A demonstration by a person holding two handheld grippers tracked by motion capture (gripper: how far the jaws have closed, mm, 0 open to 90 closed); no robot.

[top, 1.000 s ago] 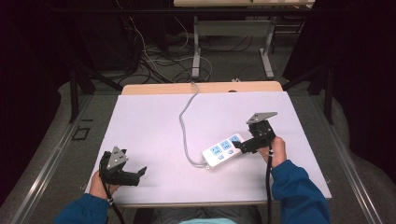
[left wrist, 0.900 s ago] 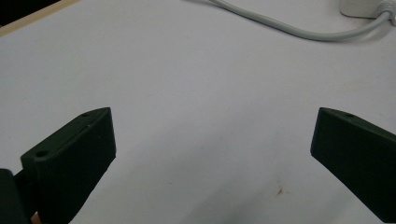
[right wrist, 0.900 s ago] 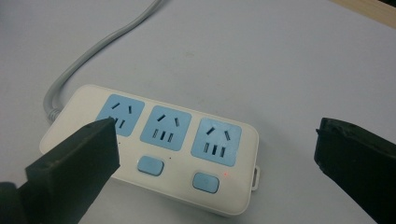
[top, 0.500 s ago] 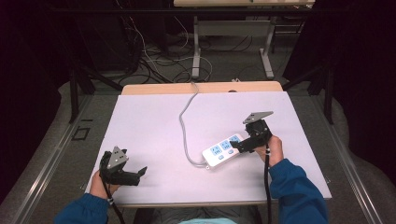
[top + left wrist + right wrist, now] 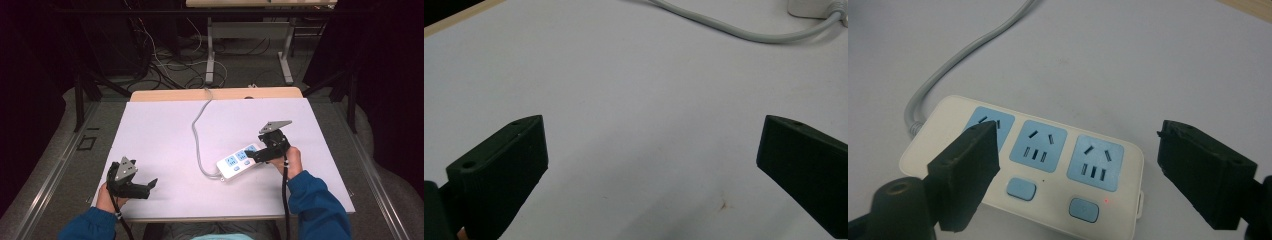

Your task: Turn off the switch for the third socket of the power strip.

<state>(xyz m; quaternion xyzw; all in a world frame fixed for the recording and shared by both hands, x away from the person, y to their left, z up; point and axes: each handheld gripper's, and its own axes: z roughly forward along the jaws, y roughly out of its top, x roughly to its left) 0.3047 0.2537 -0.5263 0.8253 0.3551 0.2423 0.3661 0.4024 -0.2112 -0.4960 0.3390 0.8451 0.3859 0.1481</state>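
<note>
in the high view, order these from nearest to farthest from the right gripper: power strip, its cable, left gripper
1. power strip: right under the right gripper, whose jaws have just been closing, not yet gripping.
2. cable: mid-table, running from the strip's left end to the far edge.
3. left gripper: near left corner.

The high view is soft and slightly grainy; the white tabletop (image 5: 165, 145) is evenly lit from above, while the room around it falls into near black; shadows are faint and short; both gripper views are brighter, the nearest parts of the black claws blurred, with no harsh glare.
</note>
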